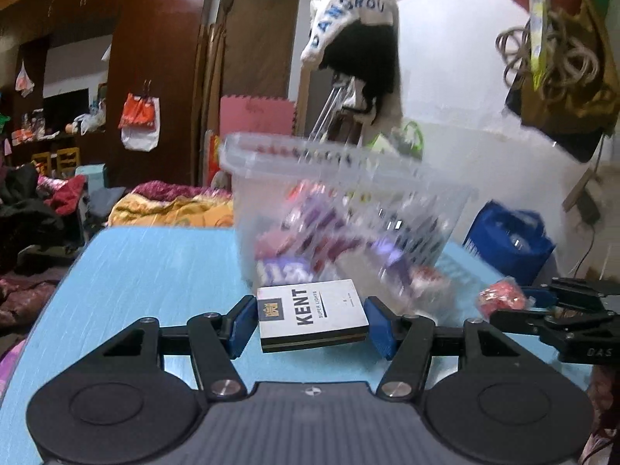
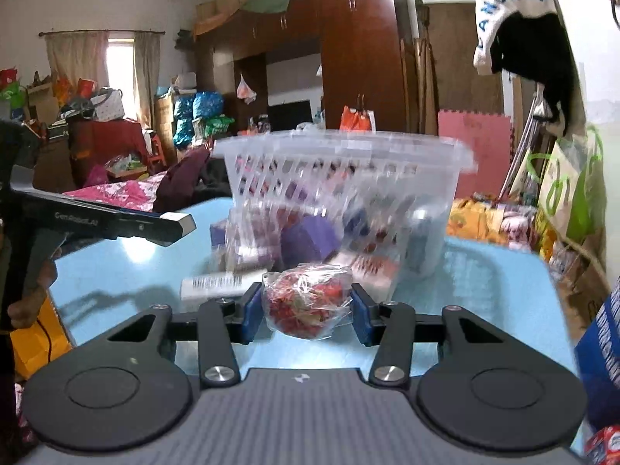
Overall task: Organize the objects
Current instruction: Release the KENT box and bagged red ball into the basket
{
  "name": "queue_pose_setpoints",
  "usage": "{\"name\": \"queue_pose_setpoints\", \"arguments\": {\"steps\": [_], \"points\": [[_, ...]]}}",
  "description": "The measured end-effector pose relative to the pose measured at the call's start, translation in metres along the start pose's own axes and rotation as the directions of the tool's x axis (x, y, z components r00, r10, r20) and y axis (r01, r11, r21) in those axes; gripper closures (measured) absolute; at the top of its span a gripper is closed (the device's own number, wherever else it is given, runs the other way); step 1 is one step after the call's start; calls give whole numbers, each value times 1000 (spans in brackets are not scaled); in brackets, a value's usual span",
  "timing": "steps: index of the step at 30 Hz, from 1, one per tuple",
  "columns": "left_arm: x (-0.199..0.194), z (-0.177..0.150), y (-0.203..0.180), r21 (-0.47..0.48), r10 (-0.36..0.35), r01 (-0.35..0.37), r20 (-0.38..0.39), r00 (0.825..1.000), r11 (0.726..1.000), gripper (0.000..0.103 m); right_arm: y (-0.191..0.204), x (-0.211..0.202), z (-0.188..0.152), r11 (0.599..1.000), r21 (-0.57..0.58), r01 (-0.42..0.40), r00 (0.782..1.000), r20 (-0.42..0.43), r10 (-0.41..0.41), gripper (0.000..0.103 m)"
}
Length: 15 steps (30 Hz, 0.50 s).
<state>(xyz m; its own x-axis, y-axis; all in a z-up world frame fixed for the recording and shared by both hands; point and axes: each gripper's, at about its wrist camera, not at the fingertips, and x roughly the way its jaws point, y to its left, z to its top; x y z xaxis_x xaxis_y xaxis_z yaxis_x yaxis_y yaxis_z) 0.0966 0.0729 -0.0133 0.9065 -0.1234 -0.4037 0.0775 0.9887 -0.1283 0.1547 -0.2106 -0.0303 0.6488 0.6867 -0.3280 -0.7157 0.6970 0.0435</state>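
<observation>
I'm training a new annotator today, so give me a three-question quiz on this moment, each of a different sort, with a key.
1. True or false: the left gripper is shut on the Kent pack.
2. Multiple choice: what does the right gripper hold? A) a clear bag of red pieces B) a purple box C) a bottle
3. Fill in: the clear basket stands on the ____ table.

Key: 1 true; 2 A, the bag; 3 blue.
</observation>
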Motion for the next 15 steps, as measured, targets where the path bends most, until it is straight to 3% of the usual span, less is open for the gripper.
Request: {"name": "queue_pose_setpoints", "arguments": {"steps": [5, 8, 11, 15], "points": [[-6, 39, -3, -11, -37, 38, 75, 997, 999, 39, -1, -7, 47, 999, -33, 8, 996, 86, -5, 53], [5, 77, -9, 1, -23, 23, 105, 994, 1000, 39, -3, 4, 86, 998, -52, 29, 993, 117, -23, 53], [33, 114, -10, -15, -3, 5, 96, 995, 1000, 39, -7, 34, 120, 995, -63, 73, 993, 99, -67, 53], [81, 138, -6, -68, 11, -10, 20, 1000, 998, 39, -18, 86, 141, 990, -71, 121, 993, 16, -120, 53]]}}
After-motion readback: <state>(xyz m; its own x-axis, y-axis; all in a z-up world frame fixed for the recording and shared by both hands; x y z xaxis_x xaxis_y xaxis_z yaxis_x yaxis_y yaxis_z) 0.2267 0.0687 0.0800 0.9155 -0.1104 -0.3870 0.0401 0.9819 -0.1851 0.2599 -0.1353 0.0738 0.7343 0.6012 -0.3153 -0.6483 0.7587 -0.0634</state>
